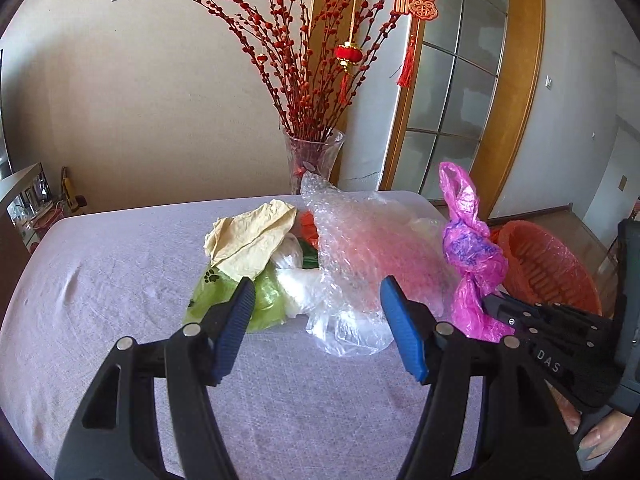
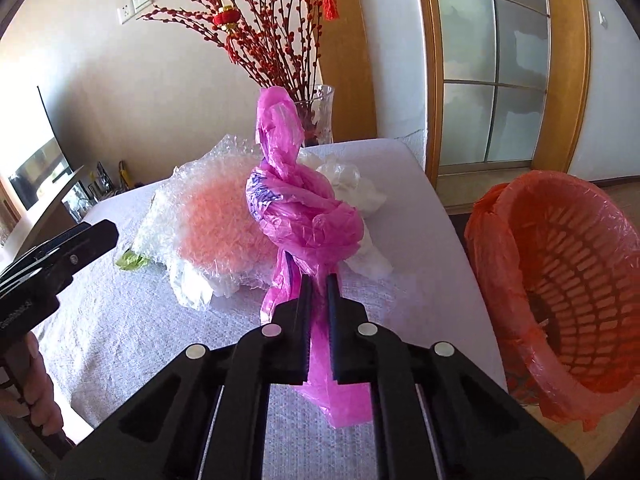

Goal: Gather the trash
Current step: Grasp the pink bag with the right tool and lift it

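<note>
Two grippers: the right gripper (image 2: 319, 280) is clamped on a knotted pink bag (image 2: 296, 200) held ahead; the left gripper (image 1: 318, 300) is spread before bubble wrap (image 1: 360, 240).

My right gripper (image 2: 319, 280) pinching a knotted magenta plastic bag (image 2: 304, 216) with purple print, lime-green bag (image 1: 224, 296) with black paw prints, orange slatted plastic basket (image 2: 576, 280), lavender tablecloth (image 1: 120, 280)

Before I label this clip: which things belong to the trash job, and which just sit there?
Job: pink plastic bag in right hand-held gripper; bubble wrap; yellow paper; green bag; orange lined basket.
Bystanders: glass vase; red berry branches.
</note>
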The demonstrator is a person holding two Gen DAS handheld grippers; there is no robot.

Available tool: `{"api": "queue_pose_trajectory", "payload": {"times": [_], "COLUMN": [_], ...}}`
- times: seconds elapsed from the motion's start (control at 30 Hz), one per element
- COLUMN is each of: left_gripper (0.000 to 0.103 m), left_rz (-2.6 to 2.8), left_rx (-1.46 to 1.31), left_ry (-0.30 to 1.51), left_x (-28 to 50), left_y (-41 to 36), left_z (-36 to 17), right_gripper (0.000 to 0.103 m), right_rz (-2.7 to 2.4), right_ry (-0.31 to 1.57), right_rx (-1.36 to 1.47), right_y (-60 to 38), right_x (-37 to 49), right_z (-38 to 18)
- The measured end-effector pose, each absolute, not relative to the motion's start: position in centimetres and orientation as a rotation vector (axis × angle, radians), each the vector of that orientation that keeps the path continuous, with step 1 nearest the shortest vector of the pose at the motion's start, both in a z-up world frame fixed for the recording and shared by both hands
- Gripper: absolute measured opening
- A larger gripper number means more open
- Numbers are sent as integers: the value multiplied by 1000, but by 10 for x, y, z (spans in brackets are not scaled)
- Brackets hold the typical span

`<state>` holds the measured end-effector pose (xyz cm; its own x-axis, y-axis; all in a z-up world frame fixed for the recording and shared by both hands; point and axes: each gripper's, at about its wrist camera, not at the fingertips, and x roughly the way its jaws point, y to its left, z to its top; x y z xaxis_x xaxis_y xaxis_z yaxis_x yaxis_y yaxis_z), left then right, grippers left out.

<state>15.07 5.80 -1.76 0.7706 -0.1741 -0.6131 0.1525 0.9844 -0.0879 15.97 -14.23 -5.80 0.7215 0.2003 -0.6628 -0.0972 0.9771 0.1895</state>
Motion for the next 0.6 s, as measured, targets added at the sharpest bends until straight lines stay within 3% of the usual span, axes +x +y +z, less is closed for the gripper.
{"api": "queue_pose_trajectory", "payload": {"times": [0.13,0.4,0.53,0.6], "left_gripper": [63,50,19,11], "left_rz": [-177,-190,-213,-226], "left_rx": [-24,-14,-19,-12], "left_ry": [694,779,802,790], "left_x": [164,188,192,190], "left_y": [50,35,32,32], "left_z": [-23,-42,-49,-48], "right_gripper": [7,7,7,7], "right_rz": [145,116,111,110], "right_ry": [721,729,728,726], "right_rx": [139,172,180,182], "right_y": [-147,-166,-171,-172], "right_x": [151,144,141,139], "right_z": [-53,-57,-58,-57]}}
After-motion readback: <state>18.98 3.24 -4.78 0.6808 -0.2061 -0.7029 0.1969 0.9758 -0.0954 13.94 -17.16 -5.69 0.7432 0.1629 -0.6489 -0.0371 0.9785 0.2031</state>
